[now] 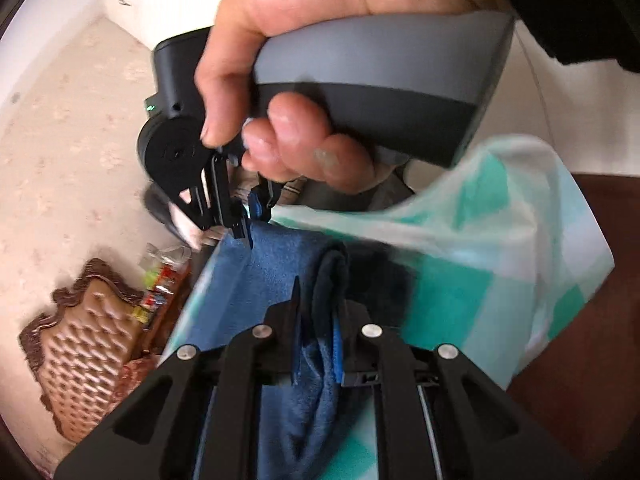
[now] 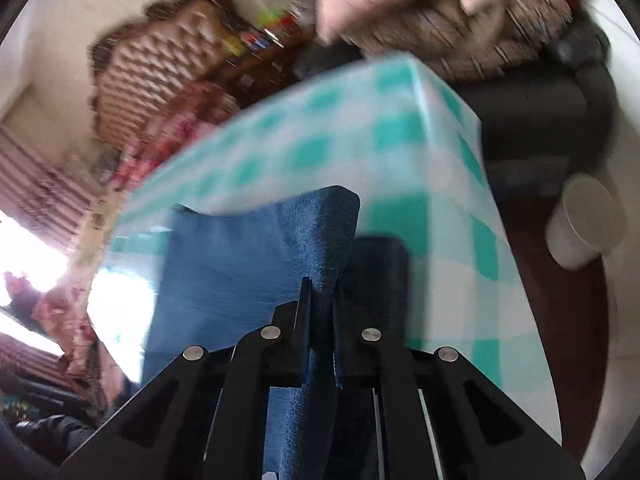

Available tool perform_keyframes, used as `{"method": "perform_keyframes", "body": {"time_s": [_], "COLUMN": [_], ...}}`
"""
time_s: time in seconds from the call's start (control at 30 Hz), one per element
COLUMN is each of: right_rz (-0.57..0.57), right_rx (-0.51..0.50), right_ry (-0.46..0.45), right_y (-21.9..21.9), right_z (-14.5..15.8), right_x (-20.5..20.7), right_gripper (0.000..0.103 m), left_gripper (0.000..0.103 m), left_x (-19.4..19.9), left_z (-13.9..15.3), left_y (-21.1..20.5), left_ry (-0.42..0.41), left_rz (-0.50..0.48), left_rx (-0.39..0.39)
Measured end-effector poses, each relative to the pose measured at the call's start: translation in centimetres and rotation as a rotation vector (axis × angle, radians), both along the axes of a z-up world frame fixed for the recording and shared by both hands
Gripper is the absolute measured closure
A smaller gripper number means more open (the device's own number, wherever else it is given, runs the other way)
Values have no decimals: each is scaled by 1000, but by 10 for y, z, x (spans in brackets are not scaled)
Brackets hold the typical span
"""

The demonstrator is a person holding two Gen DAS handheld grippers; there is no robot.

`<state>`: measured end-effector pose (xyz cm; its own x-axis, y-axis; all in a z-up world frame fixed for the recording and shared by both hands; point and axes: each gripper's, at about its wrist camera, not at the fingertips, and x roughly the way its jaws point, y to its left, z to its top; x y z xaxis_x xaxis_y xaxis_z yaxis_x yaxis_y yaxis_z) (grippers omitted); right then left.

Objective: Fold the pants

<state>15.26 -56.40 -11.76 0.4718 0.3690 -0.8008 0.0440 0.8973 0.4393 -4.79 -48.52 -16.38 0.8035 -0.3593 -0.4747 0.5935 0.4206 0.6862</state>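
A: Both tools clamped on cloth! The left gripper [image 1: 316,312] pinches the blue pants [image 1: 276,268] at lower centre; the right gripper [image 2: 320,304] likewise.

B: And the pants run up-frame onto the checked tablecloth [image 2: 320,140], right gripper [image 1: 244,216] directly ahead.

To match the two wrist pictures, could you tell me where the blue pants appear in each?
Left wrist: blue pants lie lower centre, bunched between this gripper's fingers.
Right wrist: pants lie lower centre-left, a fold rising between the fingers.
Shared landmark: the green-checked tablecloth beneath them.
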Motion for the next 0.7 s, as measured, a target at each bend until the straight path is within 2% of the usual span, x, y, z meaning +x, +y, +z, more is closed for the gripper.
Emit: {"method": "perform_keyframes", "body": {"time_s": [0.03, 0.07, 0.13, 0.17, 0.2, 0.27, 0.33, 0.37, 0.43, 0.5, 0.53, 0.6, 0.63, 0.7], "right_rz": [-19, -34, -69, -98, -148, -233, -252, -260, -300, -317, -332, -350, -365, -384], "right_rx": [-3, -2, -36, -57, -75, -121, -179, -220, -300, -402, -443, -480, -477, -478], "right_ry": [-13, -23, -52, -67, -95, -165, -222, -250, -230, -194, -155, -87, -81, -83], "right_y": [-2, -3, -5, -7, -11, -9, 6, 23, 45, 68, 74, 79, 78, 78], "right_z": [-4, -4, 4, 10, 20, 42, 56, 60, 56, 41, 30, 6, 0, -2], "right_x": [-2, -4, -15, -22, -34, -64, -84, -96, -102, -106, -106, -107, -111, -113], "right_gripper": [90, 82, 73, 72, 72, 72, 72, 72, 72, 72, 72, 72, 71, 71], "left_gripper": [86, 75, 57, 53, 52, 50, 47, 46, 46, 53, 58, 62, 72, 74], "left_x": [-2, -3, -5, -4, 0, 20, 67, 90, 141, 181, 198, 221, 231, 245], "left_z": [-3, -2, 16, 33, 58, 89, 118, 126, 131, 130, 125, 114, 101, 70], "left_y": [1, 5, 24, 40, 65, 99, 130, 134, 134, 117, 98, 73, 58, 34], "left_ry": [-12, -29, 30, 85, 170, 267, 302, 303, 347, 461, 552, 630, 694, 776], "left_rz": [-8, -10, -21, -37, -47, -2, 82, 110, 115, 94, 71, 54, 42, 70], "left_rx": [-4, -13, -98, -167, -277, -428, -574, -611, -625, -603, -574, -505, -464, -393]}}
